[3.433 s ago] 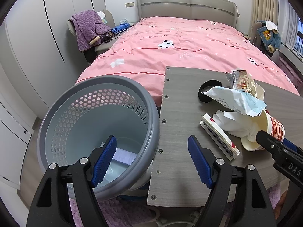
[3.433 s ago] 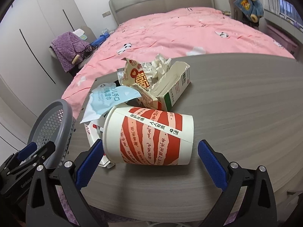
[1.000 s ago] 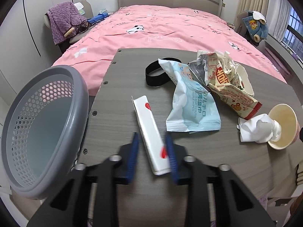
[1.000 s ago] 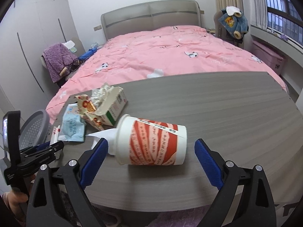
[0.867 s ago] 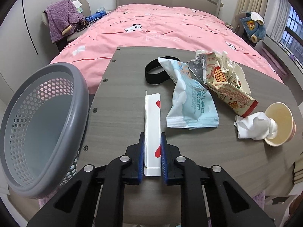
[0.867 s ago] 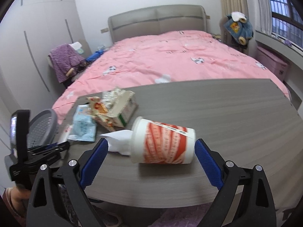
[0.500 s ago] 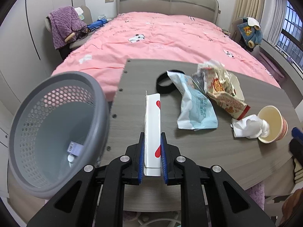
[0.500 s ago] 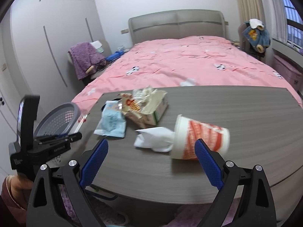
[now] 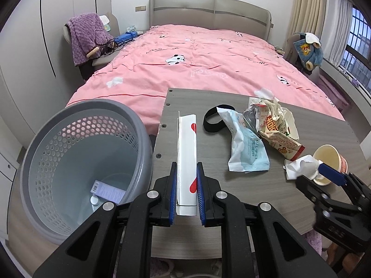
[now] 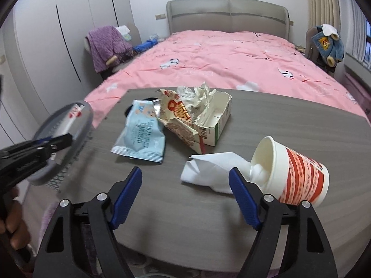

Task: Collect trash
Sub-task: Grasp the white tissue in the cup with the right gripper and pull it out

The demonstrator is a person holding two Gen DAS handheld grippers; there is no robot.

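My left gripper (image 9: 186, 193) is shut on a long white box with red hearts (image 9: 186, 153), held above the table's left edge beside the grey perforated trash basket (image 9: 69, 162). My right gripper (image 10: 185, 190) is open and empty, its fingers astride a white tissue (image 10: 208, 171) that spills from a tipped red-striped paper cup (image 10: 296, 171). On the table lie a light blue wrapper (image 10: 141, 136), a torn carton with crumpled wrappers (image 10: 199, 118) and a black band (image 9: 212, 121). The left gripper (image 10: 67, 139) shows at the left of the right wrist view.
The grey wooden table (image 10: 289, 120) stands at the foot of a pink bed (image 9: 197, 58). The basket holds a small card and a white disc (image 9: 104, 192). A chair with a purple blanket (image 9: 85, 37) stands far left, a chair with a blue jacket (image 9: 306, 51) far right.
The left gripper shut on the white box, lifted it off the table and drew it back toward the basket. The right gripper swung left, off the cup and onto the tissue.
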